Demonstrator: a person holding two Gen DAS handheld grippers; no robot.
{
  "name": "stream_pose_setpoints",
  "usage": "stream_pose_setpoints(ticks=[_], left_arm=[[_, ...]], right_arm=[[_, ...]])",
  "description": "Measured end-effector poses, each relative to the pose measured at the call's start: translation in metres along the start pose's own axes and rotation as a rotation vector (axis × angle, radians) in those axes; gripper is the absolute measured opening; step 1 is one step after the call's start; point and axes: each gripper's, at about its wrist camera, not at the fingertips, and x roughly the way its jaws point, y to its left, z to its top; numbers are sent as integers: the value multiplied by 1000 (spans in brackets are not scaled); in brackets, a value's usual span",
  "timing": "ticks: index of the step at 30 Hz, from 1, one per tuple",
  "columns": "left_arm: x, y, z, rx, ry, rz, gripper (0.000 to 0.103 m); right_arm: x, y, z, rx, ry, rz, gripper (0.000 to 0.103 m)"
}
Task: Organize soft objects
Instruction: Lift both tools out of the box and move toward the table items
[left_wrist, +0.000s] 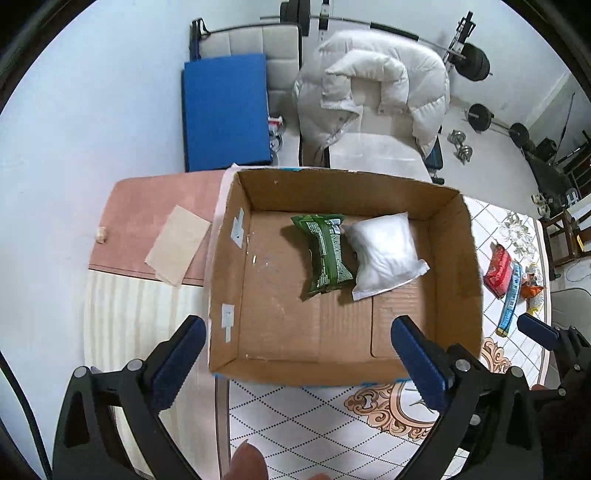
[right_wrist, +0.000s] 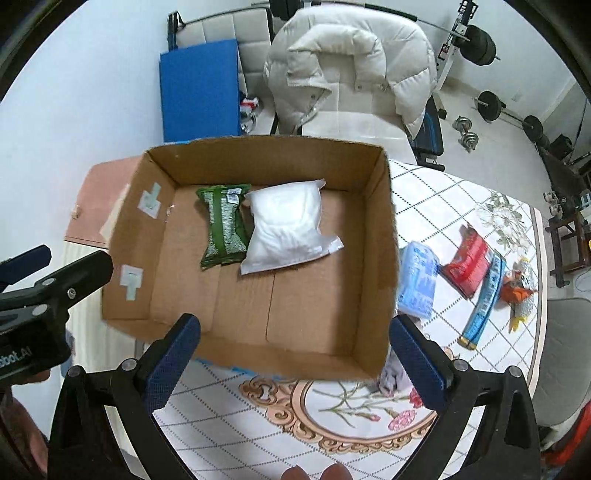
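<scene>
Blue-padded left gripper (left_wrist: 297, 356) and right gripper (right_wrist: 295, 352) hover spread wide, empty, above the cardboard box (right_wrist: 376, 236).

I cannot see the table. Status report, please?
Both grippers open, empty. Green pack, white pack in box. Blue pack waits outside.

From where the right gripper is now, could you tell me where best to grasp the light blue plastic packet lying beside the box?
Probably come from above and pinch the light blue plastic packet across its narrow width, mid-length. It lies flat, its left side close against the cardboard box; its right side looks free.
</scene>
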Motion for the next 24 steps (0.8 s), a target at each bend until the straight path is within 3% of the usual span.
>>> stream_pose_setpoints(ticks=[8,13,17,20,24], left_arm=[[-32,-18,-22,1,-35,-4,103],[-47,-58,-18,43,-55,25,103],[-53,-122,-5,121,-70,12,103],[-45,-180,7,193,-55,1,103],[4,-268,33,305,48,-25,103]], right_arm=[[-45,-7,-27,5,-48,75,103],[-59,-34,-34,36,-70,132,103],[-72,-91,-39,80,-95,120,103],[-77,-160,-44,163,-92,95,103],[-61,-264,-49,301,-32,44,103]])
